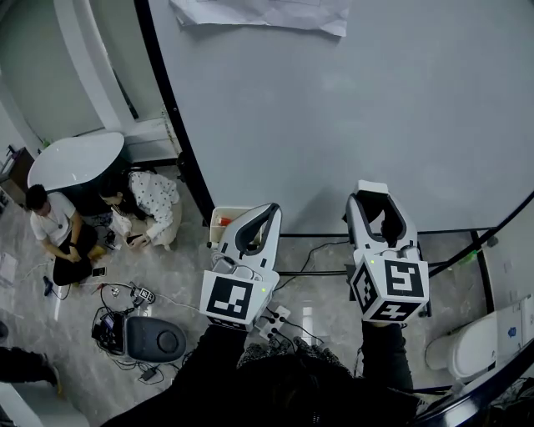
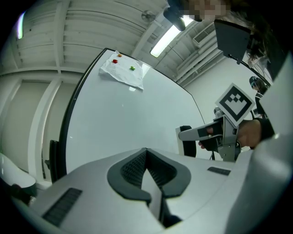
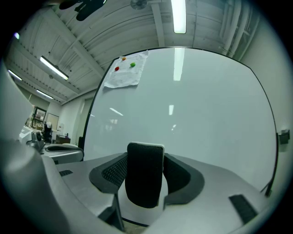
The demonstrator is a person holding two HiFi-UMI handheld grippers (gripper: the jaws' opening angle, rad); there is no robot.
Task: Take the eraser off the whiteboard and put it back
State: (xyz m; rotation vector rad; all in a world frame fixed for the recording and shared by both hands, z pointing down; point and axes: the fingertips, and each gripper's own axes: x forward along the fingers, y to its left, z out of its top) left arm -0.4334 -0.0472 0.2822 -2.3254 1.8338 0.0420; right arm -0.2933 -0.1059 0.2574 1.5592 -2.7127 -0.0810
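A large whiteboard (image 1: 334,108) stands straight ahead, also filling the left gripper view (image 2: 123,119) and the right gripper view (image 3: 192,105). My right gripper (image 1: 373,197) is shut on the eraser (image 1: 372,188), a black felt pad with a white back, held upright between the jaws (image 3: 145,176) and a short way off the board. My left gripper (image 1: 269,212) is beside it, jaws shut with nothing between them (image 2: 146,151). From the left gripper view the right gripper (image 2: 215,132) with the eraser (image 2: 189,147) shows at the right.
A sheet of paper (image 1: 267,12) hangs at the board's top under small magnets (image 3: 124,73). Two people (image 1: 58,225) crouch on the floor at left by a white oval table (image 1: 75,158). Cables and a black device (image 1: 154,338) lie below; the board's stand bar (image 1: 467,242) runs at right.
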